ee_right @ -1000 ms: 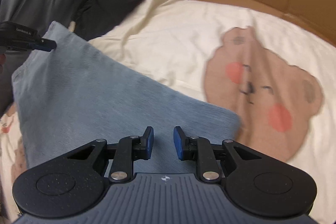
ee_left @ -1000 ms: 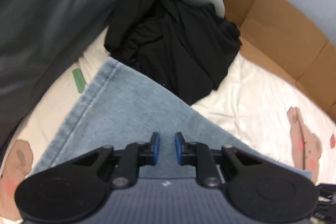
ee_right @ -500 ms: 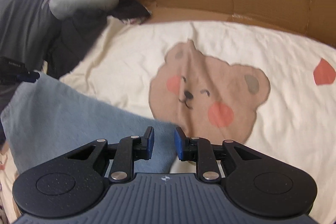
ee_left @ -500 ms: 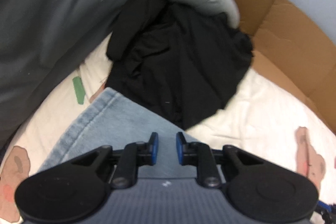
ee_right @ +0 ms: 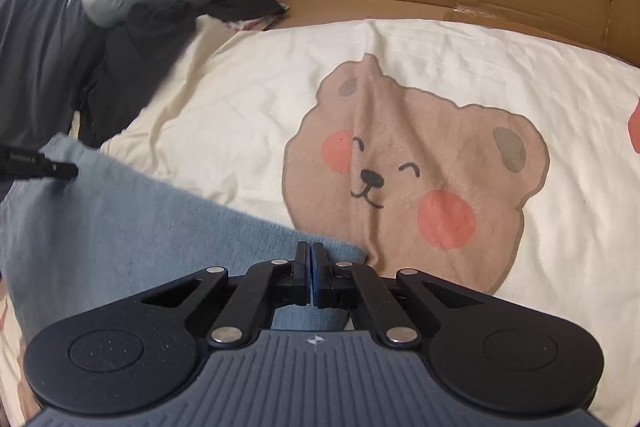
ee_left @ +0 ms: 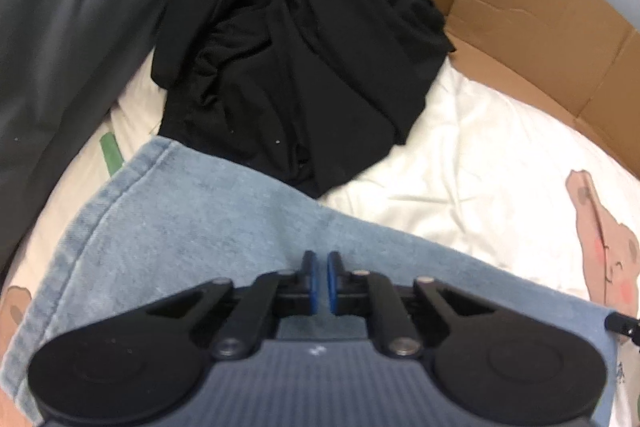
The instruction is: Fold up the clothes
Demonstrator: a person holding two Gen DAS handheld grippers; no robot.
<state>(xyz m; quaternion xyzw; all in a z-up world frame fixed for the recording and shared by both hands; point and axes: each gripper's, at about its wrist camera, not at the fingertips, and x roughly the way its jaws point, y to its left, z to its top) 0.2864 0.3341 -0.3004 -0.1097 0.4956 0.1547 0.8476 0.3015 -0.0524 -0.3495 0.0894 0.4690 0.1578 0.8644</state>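
Nearest, we find the left gripper [ee_left: 320, 263] and the right gripper [ee_right: 311, 254] both just closed over the blue denim garment [ee_left: 192, 223], which fills the lower left of each view on the bear-print sheet [ee_right: 248, 99]; whether cloth is pinched we cannot tell. Farther up lies a crumpled black garment [ee_left: 296, 67], with cardboard [ee_left: 528, 15] along the upper right.

Both wrist views close above jeans [ee_left: 192, 227].
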